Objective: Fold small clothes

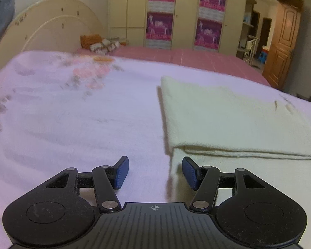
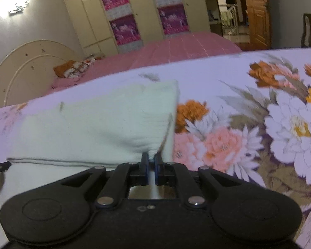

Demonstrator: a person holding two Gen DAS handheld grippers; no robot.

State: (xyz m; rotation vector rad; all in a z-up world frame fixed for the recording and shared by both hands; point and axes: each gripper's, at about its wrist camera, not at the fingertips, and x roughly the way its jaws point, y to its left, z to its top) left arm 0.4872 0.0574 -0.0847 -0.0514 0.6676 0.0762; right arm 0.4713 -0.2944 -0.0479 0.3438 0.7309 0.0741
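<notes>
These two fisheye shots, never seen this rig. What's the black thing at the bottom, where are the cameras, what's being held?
No robot arm here: a person holds one two-finger claw in each hand, and a fisheye camera on each looks forward along its fingers. The black shape at the bottom of each picture is that claw.

Left wrist view: the left claw is open, holding nothing, beside the edge of a cream garment.

Right wrist view: the right claw is shut on a corner of the same cream garment, lifting it into a fold.

The garment lies on a floral bedspread; a wardrobe stands behind.
</notes>
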